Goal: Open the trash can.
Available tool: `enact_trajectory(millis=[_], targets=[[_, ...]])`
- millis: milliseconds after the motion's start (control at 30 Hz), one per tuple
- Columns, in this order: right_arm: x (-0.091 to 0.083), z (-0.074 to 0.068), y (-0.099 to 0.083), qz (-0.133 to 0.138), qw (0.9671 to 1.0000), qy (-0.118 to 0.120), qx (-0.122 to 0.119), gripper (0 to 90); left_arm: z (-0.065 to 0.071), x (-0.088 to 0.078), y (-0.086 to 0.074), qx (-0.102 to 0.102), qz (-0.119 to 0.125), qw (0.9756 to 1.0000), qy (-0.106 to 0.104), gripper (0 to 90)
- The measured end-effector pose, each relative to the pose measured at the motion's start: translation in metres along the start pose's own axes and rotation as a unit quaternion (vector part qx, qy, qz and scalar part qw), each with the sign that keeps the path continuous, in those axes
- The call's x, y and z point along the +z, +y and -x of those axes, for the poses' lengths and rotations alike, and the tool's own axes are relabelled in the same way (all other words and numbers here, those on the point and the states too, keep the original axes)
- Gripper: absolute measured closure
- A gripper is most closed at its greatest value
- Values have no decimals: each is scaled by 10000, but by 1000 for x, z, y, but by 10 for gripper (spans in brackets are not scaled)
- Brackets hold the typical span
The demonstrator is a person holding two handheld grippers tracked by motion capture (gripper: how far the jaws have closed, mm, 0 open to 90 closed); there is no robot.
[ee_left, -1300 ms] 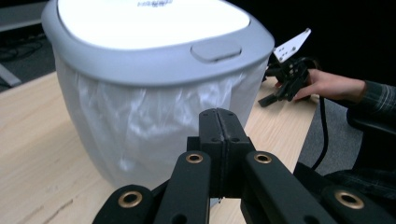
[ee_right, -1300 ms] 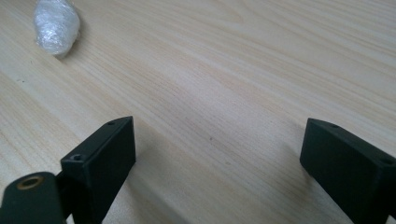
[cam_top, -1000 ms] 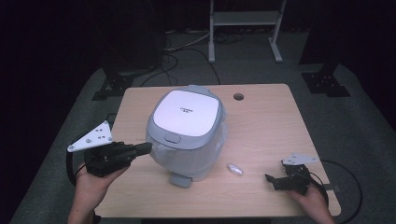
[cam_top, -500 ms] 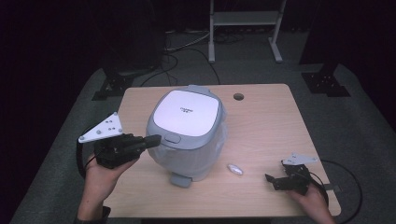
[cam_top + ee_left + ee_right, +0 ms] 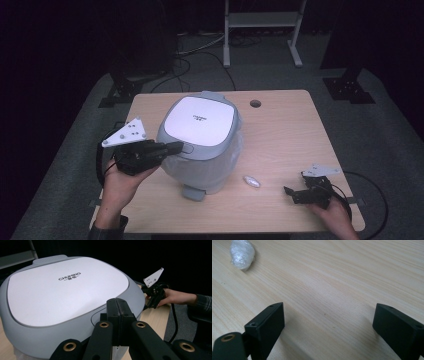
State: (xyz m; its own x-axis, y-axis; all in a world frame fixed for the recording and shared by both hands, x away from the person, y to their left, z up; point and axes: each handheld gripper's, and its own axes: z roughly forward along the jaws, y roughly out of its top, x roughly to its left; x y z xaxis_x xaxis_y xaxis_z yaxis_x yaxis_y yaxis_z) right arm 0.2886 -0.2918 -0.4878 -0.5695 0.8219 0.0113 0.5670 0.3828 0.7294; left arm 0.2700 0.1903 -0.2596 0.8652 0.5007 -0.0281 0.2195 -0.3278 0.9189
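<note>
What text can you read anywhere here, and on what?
"CHUMING" on the cooker lid, dark letters on white.
A smaller line under it: too small to read.
In the high view the same mark on the lid is only a blur.
Nothing else carries text.

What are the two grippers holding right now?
Nothing. The left gripper is shut and empty, tips at the rice cooker lid's front button. The right gripper is open over bare table.

Grey-white rice cooker (image 5: 200, 142), lid shut, upright, table centre.
</note>
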Motion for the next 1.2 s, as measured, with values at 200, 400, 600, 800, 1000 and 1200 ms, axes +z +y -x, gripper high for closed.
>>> enact_trajectory(millis=[200, 400, 600, 800, 1000, 1200], targets=[[0, 0, 0, -1, 10000, 0, 2, 94, -1, 4, -2, -15, -56, 10000, 67, 900], [0, 0, 0, -1, 10000, 1, 3, 93, -1, 5, -2, -29, -97, 9999, 135, 900], [0, 0, 0, 0, 10000, 0, -1, 93, 1, 6, -2, -56, -199, 9996, 202, 900], [0, 0, 0, 0, 10000, -1, 4, 94, -2, 4, -4, -110, -122, 9998, 90, 900], [0, 0, 0, -2, 10000, -3, 6, 94, -4, -10, -4, -89, 54, 9999, 42, 821], [0, 0, 0, -3, 10000, -3, 8, 94, -8, -27, -7, -174, 135, 9995, 213, 793]])
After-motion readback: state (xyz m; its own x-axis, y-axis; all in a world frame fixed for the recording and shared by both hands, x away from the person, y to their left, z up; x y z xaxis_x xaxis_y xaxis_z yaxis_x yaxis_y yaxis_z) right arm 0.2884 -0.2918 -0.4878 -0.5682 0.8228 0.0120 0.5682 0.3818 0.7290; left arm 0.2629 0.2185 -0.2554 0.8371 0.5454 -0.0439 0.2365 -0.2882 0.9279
